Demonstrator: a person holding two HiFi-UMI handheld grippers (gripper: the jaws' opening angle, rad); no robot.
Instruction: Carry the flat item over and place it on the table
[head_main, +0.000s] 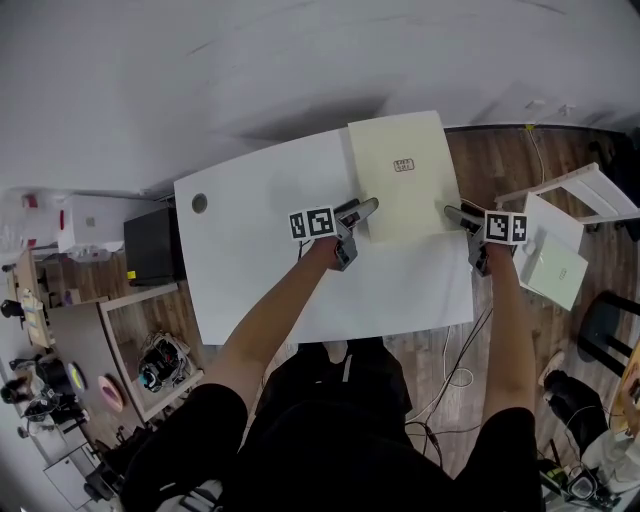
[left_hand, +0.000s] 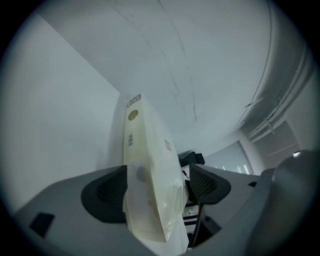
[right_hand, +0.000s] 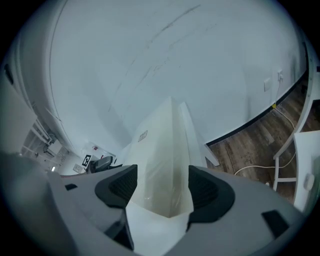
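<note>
Quick update from my end of the rig. The box (head_main: 400, 175) is flat and cream-coloured, and it's lying across the far right corner of the white table (head_main: 260, 230). It runs straight out ahead of both tongs, which sit on its two near corners with the box spanning the gap between them.

The left tongs (head_main: 362, 225) are on the near left corner. In the left gripper view, the left tongs (left_hand: 157, 187) are spread about as wide as they go, with the box (left_hand: 145, 150) edge-on between the jaws. One pad looks like it's against the box. The other has a clear gap, so that side isn't gripping.

The right tongs (head_main: 462, 228) are on the near right corner. In the right gripper view, the right tongs (right_hand: 162, 185) are also fairly wide, but the box (right_hand: 165, 140) fills the whole space between the jaws. Both pads look pressed against its faces, so I'd call that a real grip.

There's a small label (head_main: 402, 165) on top of the box, out past the tips of both tongs. Off to the right of the right tongs is wooden floor (right_hand: 250, 145) with a pale cable (right_hand: 255, 167) lying on it.
</note>
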